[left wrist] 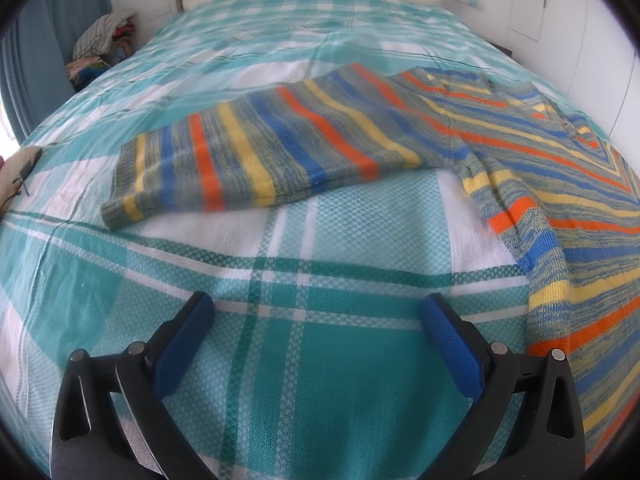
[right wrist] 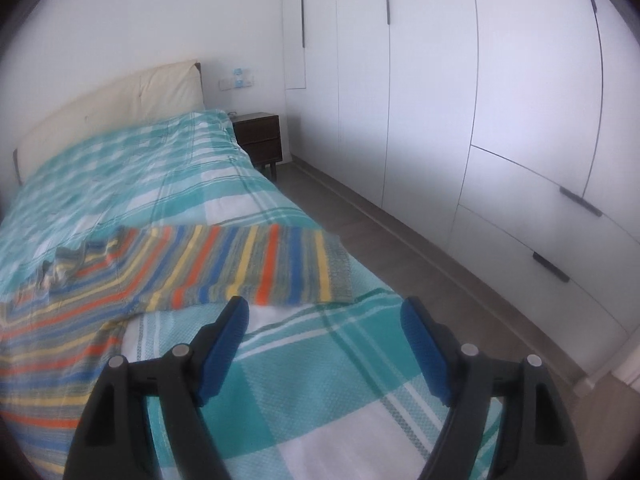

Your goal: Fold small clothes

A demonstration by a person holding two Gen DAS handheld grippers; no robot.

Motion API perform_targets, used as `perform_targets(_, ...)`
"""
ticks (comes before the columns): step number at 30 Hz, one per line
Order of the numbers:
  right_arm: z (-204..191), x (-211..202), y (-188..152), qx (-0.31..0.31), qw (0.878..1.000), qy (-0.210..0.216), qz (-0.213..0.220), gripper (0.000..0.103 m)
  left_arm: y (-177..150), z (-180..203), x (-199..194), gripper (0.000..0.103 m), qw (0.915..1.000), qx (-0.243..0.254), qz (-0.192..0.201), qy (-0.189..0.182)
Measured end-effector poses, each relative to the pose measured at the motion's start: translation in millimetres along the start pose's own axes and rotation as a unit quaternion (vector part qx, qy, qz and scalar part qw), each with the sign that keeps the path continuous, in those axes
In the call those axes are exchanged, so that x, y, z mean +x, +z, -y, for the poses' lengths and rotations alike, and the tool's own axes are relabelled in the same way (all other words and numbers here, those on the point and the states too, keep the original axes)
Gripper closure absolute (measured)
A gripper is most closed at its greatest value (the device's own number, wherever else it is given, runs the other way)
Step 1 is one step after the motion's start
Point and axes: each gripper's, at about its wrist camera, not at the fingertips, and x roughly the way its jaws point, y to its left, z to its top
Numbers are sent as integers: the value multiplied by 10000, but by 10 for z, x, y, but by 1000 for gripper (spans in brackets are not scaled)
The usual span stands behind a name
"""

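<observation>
Left wrist view has the left tongs [left wrist: 316, 312] spread wide over bare plaid bedspread [left wrist: 280, 360], holding and touching nothing. Right wrist view shows the right tongs [right wrist: 324, 316] spread just as wide and empty, their tips just short of the striped sweater [right wrist: 168, 272]. That sweater lies flat across the bed, sleeves stretched out sideways towards the two side edges, collar [right wrist: 60, 268] towards the headboard [right wrist: 120, 96], hem nearer the foot. One sleeve cuff [right wrist: 338, 272] reaches the bed's edge beside the white wardrobe [right wrist: 480, 120]. A dark nightstand [right wrist: 258, 140] stands by the headboard; a clothes pile [left wrist: 104, 48] sits beyond the opposite edge.
</observation>
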Motion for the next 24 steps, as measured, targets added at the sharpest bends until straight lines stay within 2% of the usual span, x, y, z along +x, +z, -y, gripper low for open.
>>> perform_targets(8, -17, -59, -78, -316, 9985, 435, -68, 23, 2, -1, 1, 0, 10000, 0, 0, -2)
perform_targets(17, 19, -106, -116, -77, 9896, 1407, -290, 23, 1, -2, 0, 0, 10000, -1, 0, -3)
perform_targets(19, -56, -148, -138, -317, 9896, 1374, -290, 23, 2, -1, -1, 0, 10000, -1, 0, -3)
perform_targets(24, -300, -281, -202, -1141, 9909, 695, -174, 23, 4, 1, -1, 0, 10000, -2, -2, -7)
